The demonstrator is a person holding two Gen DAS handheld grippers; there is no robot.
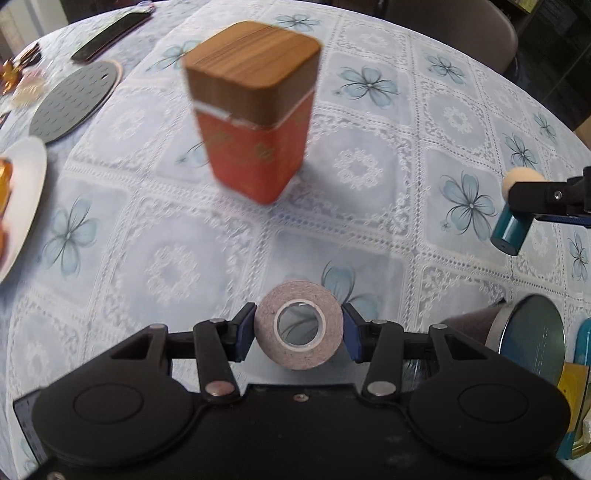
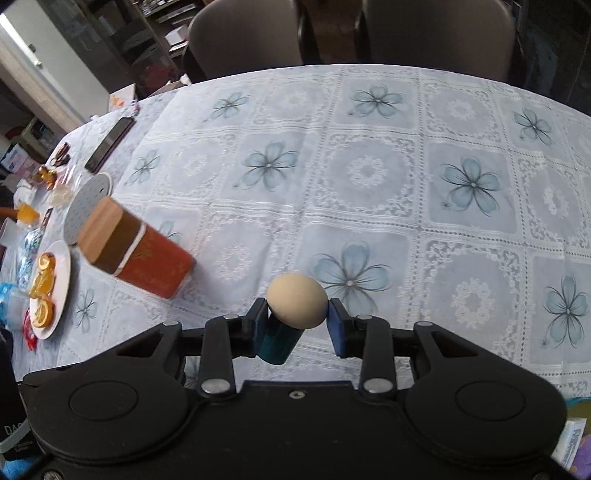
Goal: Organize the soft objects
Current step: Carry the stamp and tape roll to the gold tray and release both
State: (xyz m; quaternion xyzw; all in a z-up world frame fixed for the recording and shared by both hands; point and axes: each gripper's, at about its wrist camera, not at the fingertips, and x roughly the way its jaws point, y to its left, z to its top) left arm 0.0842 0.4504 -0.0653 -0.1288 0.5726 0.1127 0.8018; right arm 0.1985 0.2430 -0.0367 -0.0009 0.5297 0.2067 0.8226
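Observation:
My left gripper [image 1: 299, 326] is shut on a grey-brown roll of tape [image 1: 298, 324], its blue pads pressing both sides, and the roll hangs above the tablecloth. My right gripper [image 2: 297, 319] is shut on a makeup sponge applicator [image 2: 295, 304] with a beige egg-shaped sponge head and a teal cylindrical handle [image 2: 277, 343]. The left wrist view shows that same applicator [image 1: 511, 225] at the far right, held by the right gripper [image 1: 532, 195] above the table. An orange tin with a wooden lid [image 1: 255, 107] stands upright mid-table, blurred; in the right wrist view the tin [image 2: 136, 251] is at the left.
A white plate [image 2: 61, 273] with orange slices, a round grey trivet [image 1: 74, 99] and a phone [image 1: 110, 35] lie along the table's left side. A round metal tin [image 1: 532, 332] sits at the near right. Two chairs [image 2: 251, 33] stand beyond the far edge.

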